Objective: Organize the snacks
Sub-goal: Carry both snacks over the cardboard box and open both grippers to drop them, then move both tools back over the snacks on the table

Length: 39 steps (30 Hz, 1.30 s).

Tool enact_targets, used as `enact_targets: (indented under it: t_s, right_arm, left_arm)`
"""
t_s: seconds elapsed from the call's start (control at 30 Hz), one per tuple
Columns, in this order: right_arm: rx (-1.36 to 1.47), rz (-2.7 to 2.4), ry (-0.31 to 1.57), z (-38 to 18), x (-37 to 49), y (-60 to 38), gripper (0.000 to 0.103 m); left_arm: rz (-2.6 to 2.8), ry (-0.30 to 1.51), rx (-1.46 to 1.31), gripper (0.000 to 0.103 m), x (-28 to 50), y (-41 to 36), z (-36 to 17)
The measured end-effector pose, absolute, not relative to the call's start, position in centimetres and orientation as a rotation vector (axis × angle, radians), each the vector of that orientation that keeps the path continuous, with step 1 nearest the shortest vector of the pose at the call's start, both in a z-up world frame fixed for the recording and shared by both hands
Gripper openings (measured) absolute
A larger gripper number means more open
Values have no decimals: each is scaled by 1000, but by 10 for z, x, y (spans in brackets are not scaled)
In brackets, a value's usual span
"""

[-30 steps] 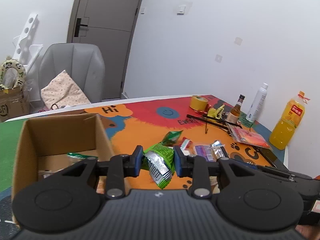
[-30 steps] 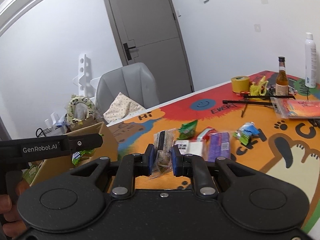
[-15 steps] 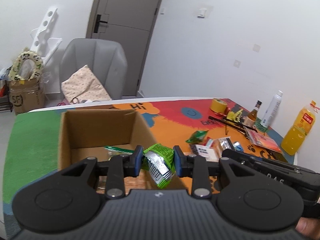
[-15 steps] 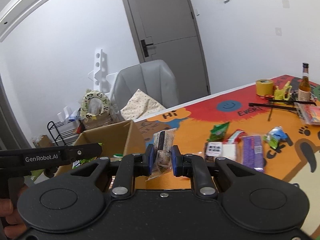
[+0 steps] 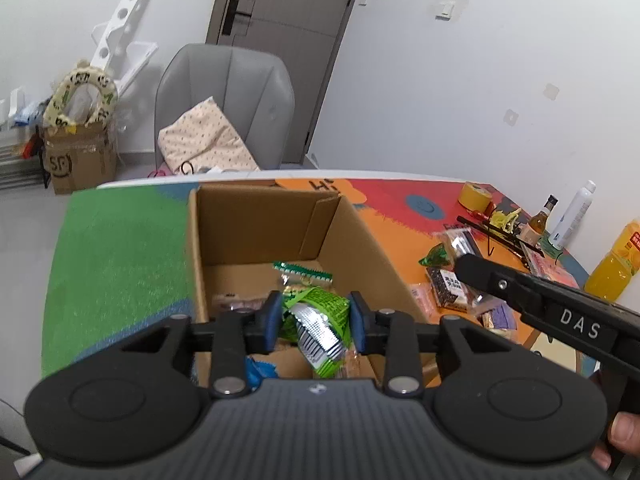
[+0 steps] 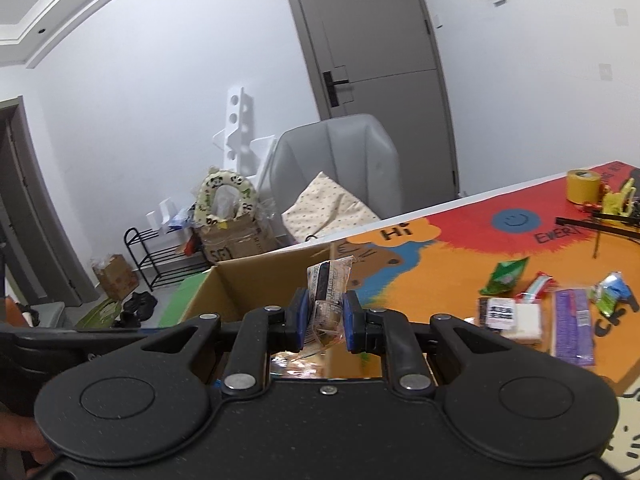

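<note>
Left hand-held gripper (image 5: 313,329) is clamped on a crumpled green snack packet (image 5: 320,326), which hangs between its blue pads directly above the open cardboard box (image 5: 352,236). The packet's long axis runs downward into the box, so the drop path looks straight and short. Right hand-held gripper (image 6: 323,316) is pinched on a clear-wrapped snack bar (image 6: 328,292) standing upright, over the box's near right wall rather than its middle. By this judgement the left one is better placed to let go first. A few packets already lie on the box floor. More snacks (image 6: 532,312) sit on the colourful counter (image 6: 440,272) to the right of the box, well apart from both grippers.
</note>
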State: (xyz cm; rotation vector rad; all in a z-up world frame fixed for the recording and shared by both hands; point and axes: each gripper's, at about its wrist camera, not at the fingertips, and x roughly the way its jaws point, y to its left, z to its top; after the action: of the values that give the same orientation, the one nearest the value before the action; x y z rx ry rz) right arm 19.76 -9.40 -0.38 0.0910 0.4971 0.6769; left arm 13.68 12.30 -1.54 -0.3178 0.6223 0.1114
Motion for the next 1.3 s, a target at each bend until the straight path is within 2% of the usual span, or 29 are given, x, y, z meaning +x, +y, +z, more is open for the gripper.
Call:
enact_targets:
  t_s: [0.13,0.27,0.37,0.57,0.8,1.13,1.3]
  right_arm:
    - [93,703,509,-3,197,-83,17]
    - [105,730,525,-3,198,-75,17]
    - [117,757,543,-3,201,-70,19]
    - [118,780,539,-1,198,-71,44]
    - [137,718,547,-3,200,-93,56]
    - [153,635,543,-8,201,-129,81]
    - [144,606,530,-9,199,-141,98]
  left_arm:
    - [123,619,-344,37,133,130,-16]
    - [143,599,-350,54,127,137,-11]
    - [160,583,-353,60,123,142,-8]
    - [183,569,-344,78,123,142,-7]
    - [171,557,-358,88,126,134,-7]
    - [119,562,-346,92,137,110,-8]
    - [84,578,-318,93,144,95,-8]
